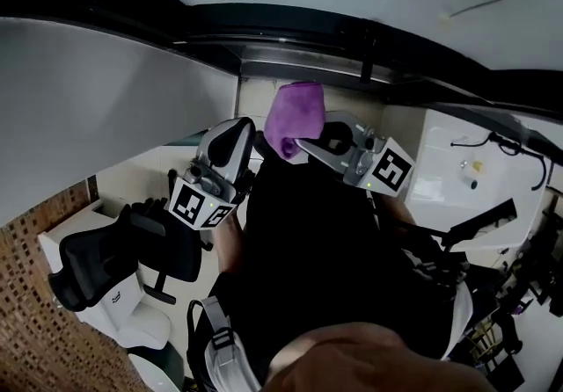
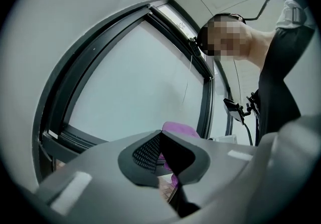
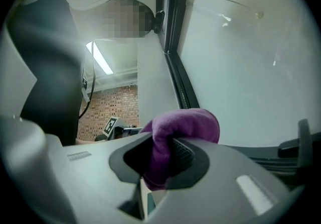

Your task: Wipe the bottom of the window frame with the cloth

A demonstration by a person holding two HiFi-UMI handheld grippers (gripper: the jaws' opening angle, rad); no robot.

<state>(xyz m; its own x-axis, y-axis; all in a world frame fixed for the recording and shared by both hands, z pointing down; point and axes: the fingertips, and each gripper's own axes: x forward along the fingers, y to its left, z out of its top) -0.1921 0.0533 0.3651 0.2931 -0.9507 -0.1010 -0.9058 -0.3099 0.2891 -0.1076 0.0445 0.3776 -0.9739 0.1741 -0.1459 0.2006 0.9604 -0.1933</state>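
Note:
A purple cloth (image 1: 296, 115) is bunched up just under the dark bottom rail of the window frame (image 1: 352, 52). My right gripper (image 1: 305, 143) is shut on it, and in the right gripper view the cloth (image 3: 185, 126) bulges out over the jaws of the right gripper (image 3: 163, 143), close to the glass and the frame (image 3: 179, 85). My left gripper (image 1: 239, 128) hangs left of the cloth, apart from it, with its jaws together and nothing in them. From the left gripper (image 2: 159, 138) the cloth (image 2: 179, 128) shows beyond the tips, against the frame (image 2: 75, 136).
A black office chair (image 1: 119, 254) stands low on the left over a patterned brown floor (image 1: 35, 329). On the right is a white table (image 1: 466, 179) with cables and dark gear. The person's dark clothing (image 1: 325, 276) fills the lower middle.

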